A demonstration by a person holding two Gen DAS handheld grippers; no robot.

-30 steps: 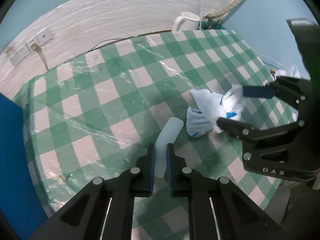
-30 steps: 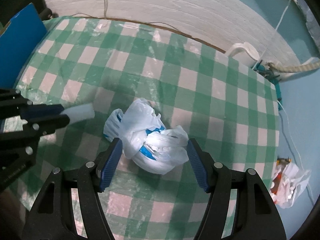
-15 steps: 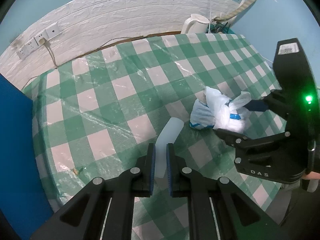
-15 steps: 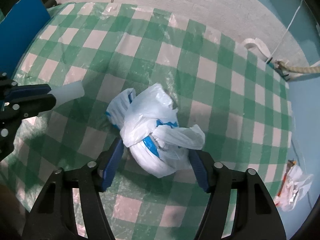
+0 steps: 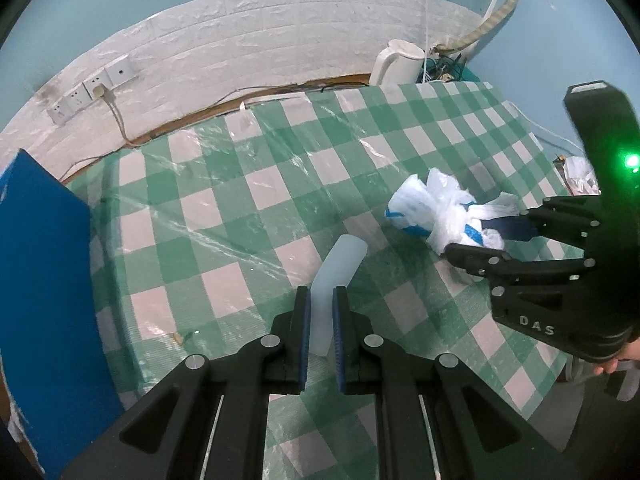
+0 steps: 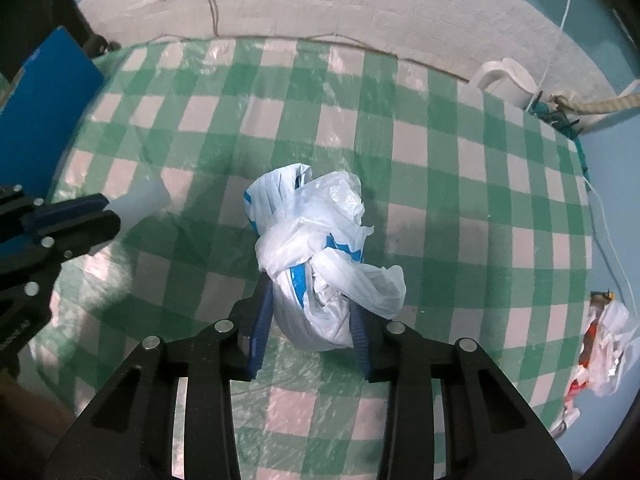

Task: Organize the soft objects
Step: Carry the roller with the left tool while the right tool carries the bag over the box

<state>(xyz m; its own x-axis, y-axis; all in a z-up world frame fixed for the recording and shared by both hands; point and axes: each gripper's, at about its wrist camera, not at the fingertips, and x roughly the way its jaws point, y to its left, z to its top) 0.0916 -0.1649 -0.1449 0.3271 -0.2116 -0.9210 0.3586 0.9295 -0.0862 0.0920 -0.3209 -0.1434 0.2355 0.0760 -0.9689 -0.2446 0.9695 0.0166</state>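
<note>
A knotted white plastic bag (image 6: 316,232) with blue print lies on the green-and-white checked tablecloth (image 6: 420,184). My right gripper (image 6: 312,304) points down over it. Its jaws are closing, and the blue pads touch both sides of the bag's lower lump. The left wrist view shows the same bag (image 5: 432,208) at the right, with the right gripper (image 5: 480,240) around its near end. My left gripper (image 5: 320,300) is shut on a soft translucent white tube (image 5: 340,260), which sticks out forward above the cloth. The right wrist view has that left gripper (image 6: 108,212) and the tube (image 6: 144,200) at its left edge.
A white kettle (image 5: 400,60) stands at the table's far right corner beside cables. A blue board (image 5: 40,260) leans at the left edge. Wall sockets (image 5: 92,88) sit on the white brick wall. A crumpled wrapper (image 6: 604,340) lies off the table's right side.
The right jaws have narrowed from standing wide around the bag to pressing on its sides. The left gripper keeps its hold on the tube.
</note>
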